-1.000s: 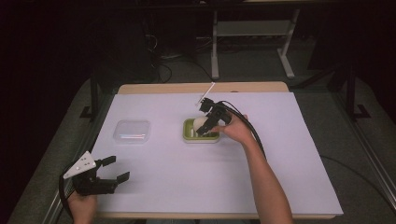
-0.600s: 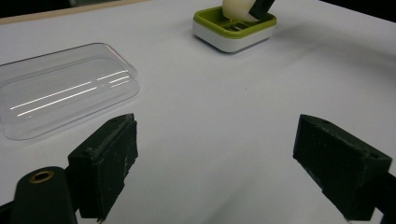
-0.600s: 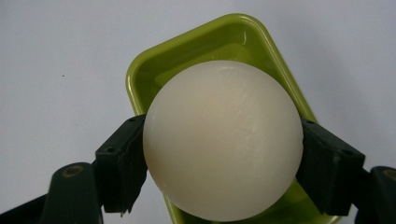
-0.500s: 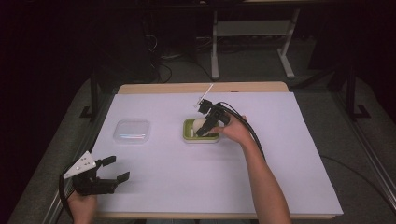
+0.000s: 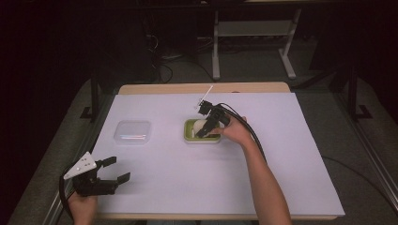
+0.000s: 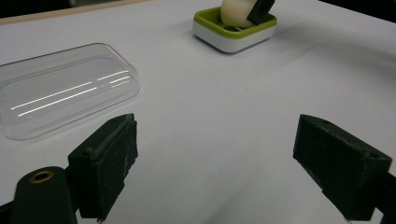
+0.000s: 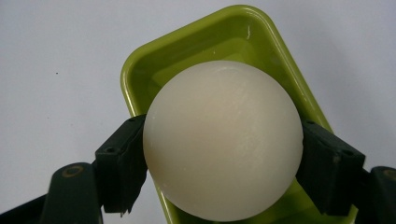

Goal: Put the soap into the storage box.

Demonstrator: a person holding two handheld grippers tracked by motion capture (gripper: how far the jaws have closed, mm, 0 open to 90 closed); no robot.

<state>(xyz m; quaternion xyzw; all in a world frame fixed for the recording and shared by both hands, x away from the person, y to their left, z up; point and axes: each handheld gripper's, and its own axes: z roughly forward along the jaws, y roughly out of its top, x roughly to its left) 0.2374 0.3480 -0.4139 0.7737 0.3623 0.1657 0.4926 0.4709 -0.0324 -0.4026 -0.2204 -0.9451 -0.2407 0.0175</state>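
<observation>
No brand, label or writing readable on anything here.

Right claw (image 7: 219,154) clenched on a pale cream soap ball (image 7: 222,140): smooth, matte, round, one black jaw pressed to each side. The ball sits over a lime-green soap dish (image 7: 196,51), a glossy rounded rectangle with a white base, mid-surface and slightly far of centre (image 5: 190,133).

Left claw (image 5: 112,173) released, jaws wide apart, nothing between them, held at the near left edge of the surface (image 5: 281,154). Its jaw faces are black and scuffed.

Clear plastic lid (image 6: 60,93), a rounded rectangle catching light streaks, lies flat to the left of the dish and well apart from it.

Surface covered in plain white sheet. Black cable (image 5: 251,131) trails from the right claw along the forearm.
</observation>
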